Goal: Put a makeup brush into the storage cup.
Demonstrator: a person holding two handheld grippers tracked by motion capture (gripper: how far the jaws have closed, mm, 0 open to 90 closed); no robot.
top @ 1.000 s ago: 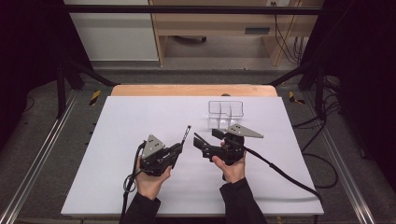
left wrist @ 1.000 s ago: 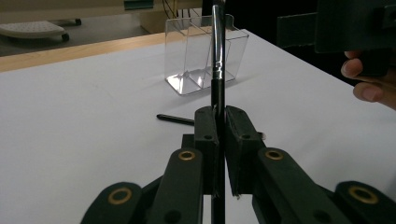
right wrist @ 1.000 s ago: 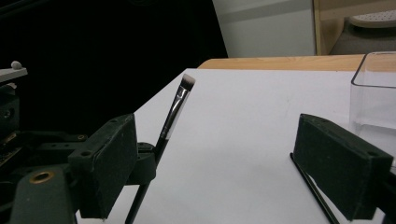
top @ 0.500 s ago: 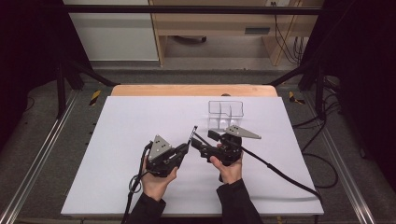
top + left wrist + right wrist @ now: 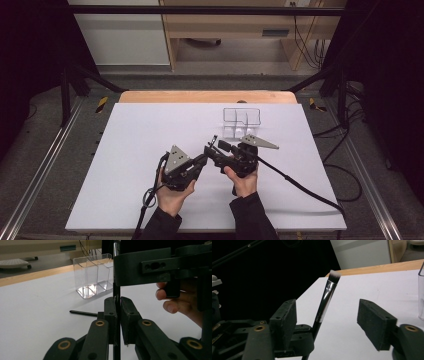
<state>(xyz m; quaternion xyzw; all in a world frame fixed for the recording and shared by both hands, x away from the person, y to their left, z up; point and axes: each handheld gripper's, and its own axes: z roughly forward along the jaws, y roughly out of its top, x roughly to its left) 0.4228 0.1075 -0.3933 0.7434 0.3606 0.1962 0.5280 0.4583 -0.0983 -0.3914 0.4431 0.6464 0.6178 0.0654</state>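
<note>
The makeup brush point(image 5: 325, 301) stands nearly upright, clamped by its thin black handle between the pads of the left gripper point(image 5: 117, 315), whose jaws are pressed together on it. Its silver ferrule and pale bristle tip rise above those jaws, and in the high view the brush point(image 5: 213, 141) leans slightly toward the far side of the table.

The right gripper point(image 5: 329, 322) is placed around the brush, with one jaw on each side of the ferrule. Its jaws have just been closing, but they are apart from the brush and the pads do not touch it. In the left gripper view, the right gripper's dark body point(image 5: 160, 267) hangs just above the left jaws, with the fingers point(image 5: 175, 302) of the person's hand beside it.

Beyond the two grippers, a clear plastic organizer point(image 5: 93, 275) with several compartments stands on the white table point(image 5: 140, 145), near them. A thin black stick point(image 5: 82, 313) lies flat on the table just behind the left jaws.
</note>
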